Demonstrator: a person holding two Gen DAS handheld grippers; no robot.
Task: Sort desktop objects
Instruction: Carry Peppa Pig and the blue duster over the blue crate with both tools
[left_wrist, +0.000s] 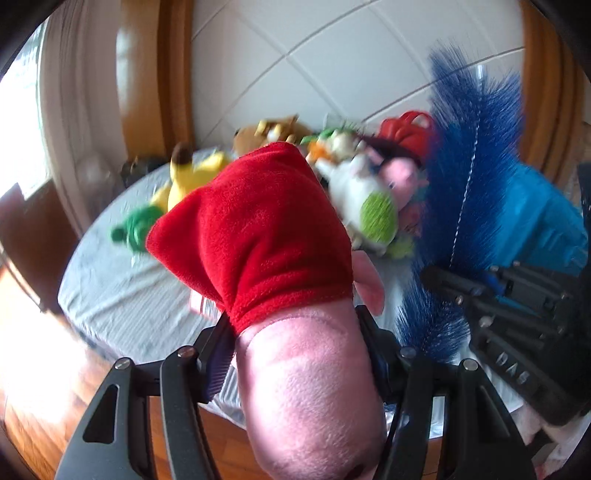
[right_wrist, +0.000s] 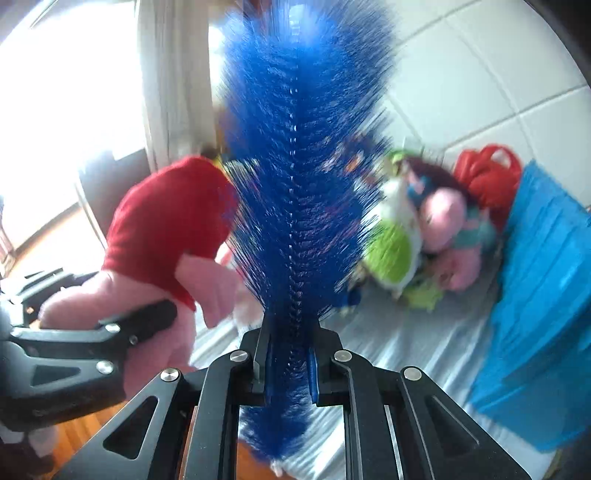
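Observation:
My left gripper (left_wrist: 295, 354) is shut on a pink plush toy in a red dress (left_wrist: 266, 236), held above the table; its pink body fills the gap between the pads. The same plush toy (right_wrist: 166, 225) and the left gripper (right_wrist: 110, 332) show at the left of the right wrist view. My right gripper (right_wrist: 290, 363) is shut on a blue bristle brush (right_wrist: 299, 166) that stands upright, its twisted wire core running up the middle. That brush (left_wrist: 469, 177) also rises at the right of the left wrist view, with the right gripper (left_wrist: 517, 306) below it.
A table under a grey cloth (left_wrist: 122, 295) bears a heap of plush toys: a yellow one (left_wrist: 192, 173), a green one (left_wrist: 136, 225), a white and green one (left_wrist: 365, 206), a pink one (right_wrist: 447, 218). A blue box (right_wrist: 535, 302) stands at the right, a red bag (right_wrist: 487, 177) behind it.

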